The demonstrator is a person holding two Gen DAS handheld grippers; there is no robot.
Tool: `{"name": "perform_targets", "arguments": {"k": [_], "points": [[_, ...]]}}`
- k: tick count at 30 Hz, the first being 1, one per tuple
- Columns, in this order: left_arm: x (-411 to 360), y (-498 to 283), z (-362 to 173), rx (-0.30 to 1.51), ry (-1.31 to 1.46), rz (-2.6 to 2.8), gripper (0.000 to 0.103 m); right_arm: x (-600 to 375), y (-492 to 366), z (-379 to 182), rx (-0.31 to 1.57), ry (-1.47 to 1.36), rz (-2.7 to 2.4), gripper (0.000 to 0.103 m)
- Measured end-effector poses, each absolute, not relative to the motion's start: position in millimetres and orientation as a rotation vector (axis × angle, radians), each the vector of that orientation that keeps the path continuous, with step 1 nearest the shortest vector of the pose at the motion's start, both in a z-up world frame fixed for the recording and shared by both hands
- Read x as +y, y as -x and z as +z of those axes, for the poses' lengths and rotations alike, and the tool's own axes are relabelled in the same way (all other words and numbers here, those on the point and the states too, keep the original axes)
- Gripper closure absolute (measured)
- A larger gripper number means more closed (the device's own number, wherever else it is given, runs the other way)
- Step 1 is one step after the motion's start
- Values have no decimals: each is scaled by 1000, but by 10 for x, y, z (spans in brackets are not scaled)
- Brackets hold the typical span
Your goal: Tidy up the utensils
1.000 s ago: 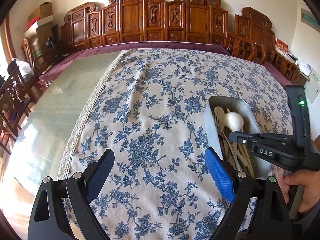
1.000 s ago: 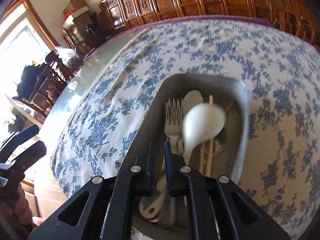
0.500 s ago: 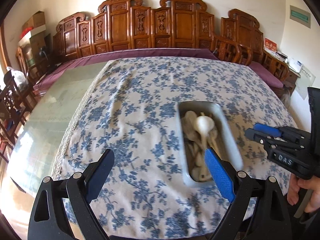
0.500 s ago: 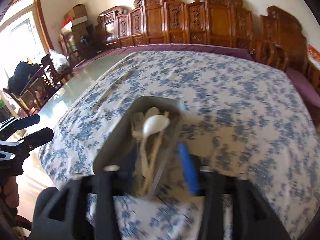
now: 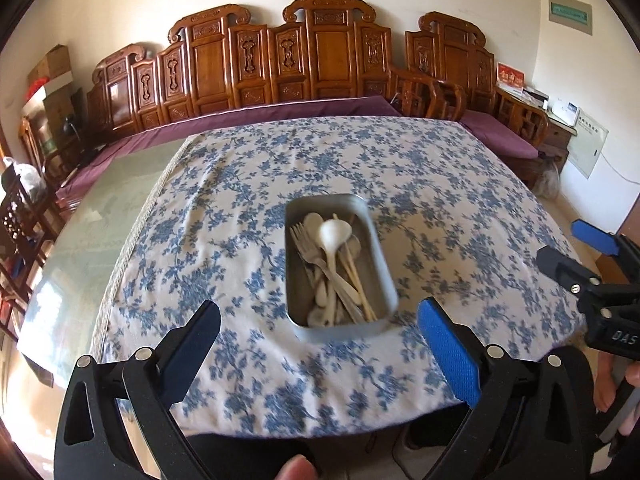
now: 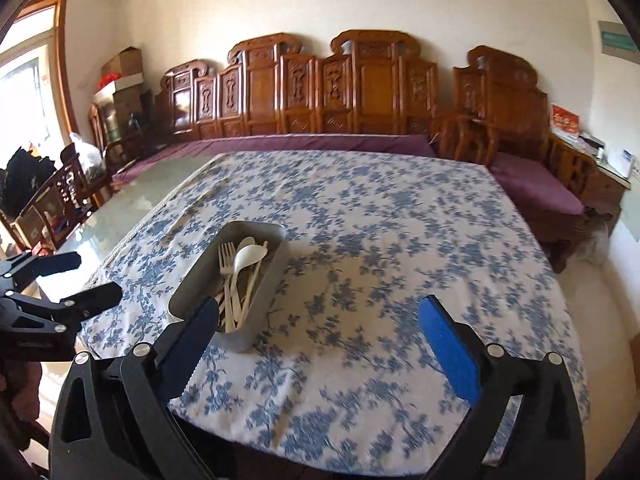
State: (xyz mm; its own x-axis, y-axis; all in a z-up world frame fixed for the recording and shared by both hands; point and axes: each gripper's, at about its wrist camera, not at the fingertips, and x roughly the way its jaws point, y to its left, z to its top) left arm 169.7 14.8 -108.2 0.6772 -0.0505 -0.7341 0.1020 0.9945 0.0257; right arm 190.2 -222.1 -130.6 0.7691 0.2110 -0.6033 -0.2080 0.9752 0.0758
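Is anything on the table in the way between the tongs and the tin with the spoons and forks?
Nothing visible is. Only bare flowered tablecloth lies between the open left tongs and the metal tray of utensils. The open right tongs are empty too, with the tray just ahead on their left.

Lower ends of utensils point(image 6: 236, 280) behind tongs' finger point(image 6: 192, 332); tablecloth point(image 5: 360, 380) blurred.

Ahead of the wide-spread, empty left tongs point(image 5: 320, 356), a grey rectangular metal tray point(image 5: 382, 276) holding a white plastic spoon point(image 5: 334, 236), forks and chopsticks sits on the blue-flowered worktop point(image 5: 240, 200).
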Motion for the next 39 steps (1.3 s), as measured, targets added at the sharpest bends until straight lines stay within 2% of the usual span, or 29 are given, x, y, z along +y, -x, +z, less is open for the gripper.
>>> {"name": "perform_targets", "arguments": {"k": [11,28,39], "points": [[38,-1290,-720,739,-50,-69,8,-2415,-1373,-987,577,-24,175,3],[0,-544,287,461,-34,-50,8,-2381,-582,13,280,-13,159,3],[30,-332,419,394,-22,-41,8,-2448,-448,142,251,-29,145,3]]}}
